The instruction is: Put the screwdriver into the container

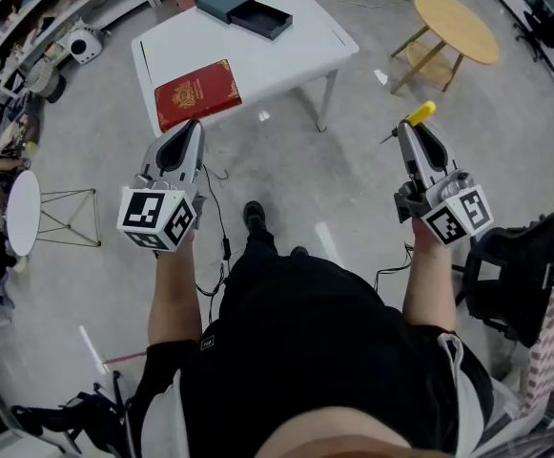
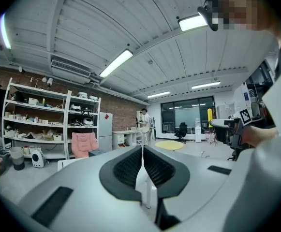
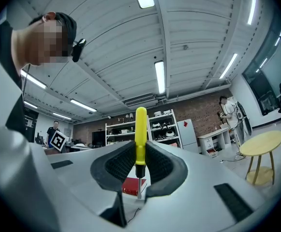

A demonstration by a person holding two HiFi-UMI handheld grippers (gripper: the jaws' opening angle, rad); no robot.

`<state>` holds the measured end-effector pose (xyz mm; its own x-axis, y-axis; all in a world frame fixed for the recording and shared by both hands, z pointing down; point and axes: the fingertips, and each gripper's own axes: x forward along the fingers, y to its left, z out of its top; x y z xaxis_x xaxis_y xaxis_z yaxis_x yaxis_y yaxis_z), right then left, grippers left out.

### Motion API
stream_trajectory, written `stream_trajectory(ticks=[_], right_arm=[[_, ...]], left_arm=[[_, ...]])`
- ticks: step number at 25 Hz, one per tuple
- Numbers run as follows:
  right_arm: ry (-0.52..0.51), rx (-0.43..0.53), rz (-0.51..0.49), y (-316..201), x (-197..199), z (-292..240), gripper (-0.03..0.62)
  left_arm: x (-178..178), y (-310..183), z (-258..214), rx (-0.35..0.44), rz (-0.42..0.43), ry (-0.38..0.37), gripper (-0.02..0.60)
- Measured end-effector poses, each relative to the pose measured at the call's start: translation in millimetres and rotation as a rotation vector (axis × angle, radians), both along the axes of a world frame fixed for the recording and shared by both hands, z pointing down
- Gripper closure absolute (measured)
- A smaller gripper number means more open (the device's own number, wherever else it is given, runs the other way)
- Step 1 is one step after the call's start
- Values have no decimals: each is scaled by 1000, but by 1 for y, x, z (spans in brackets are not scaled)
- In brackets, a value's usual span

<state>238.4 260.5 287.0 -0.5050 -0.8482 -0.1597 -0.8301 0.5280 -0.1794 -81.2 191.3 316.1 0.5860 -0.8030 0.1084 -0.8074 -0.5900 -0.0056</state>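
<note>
My right gripper [image 1: 412, 132] is shut on a screwdriver [image 1: 418, 114] with a yellow handle [image 3: 140, 134]; its metal shaft [image 3: 139, 186] points down below the jaws. The gripper is held in the air to the right of the white table [image 1: 305, 60]. The container [image 1: 243, 11], a dark open box with its lid beside it, sits at the table's far side. My left gripper [image 1: 189, 134] is shut with nothing in it [image 2: 142, 151] and hovers near the table's front left corner, just below a red book [image 1: 196, 93].
A round wooden stool [image 1: 456, 25] stands to the right of the table. A white round side table [image 1: 22, 211] is at the left, and a black chair [image 1: 520, 265] at the right. Shelving lines the left wall [image 2: 38, 120].
</note>
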Motion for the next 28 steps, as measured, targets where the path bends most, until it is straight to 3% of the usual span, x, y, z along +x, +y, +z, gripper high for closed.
stream_trajectory(ticks=[5,18,28], right_arm=[[11,-7,-4,-24,-10,2,517],[28,-42,-7,-161,-77,4,517],[28,-45,36,-227,-112,0,517]], left_arm=[[-14,-24,8,-7,-12,8,557],[-69,-163,15,-15,4,15,557],[-100,-237,18,-22,51,30,557]])
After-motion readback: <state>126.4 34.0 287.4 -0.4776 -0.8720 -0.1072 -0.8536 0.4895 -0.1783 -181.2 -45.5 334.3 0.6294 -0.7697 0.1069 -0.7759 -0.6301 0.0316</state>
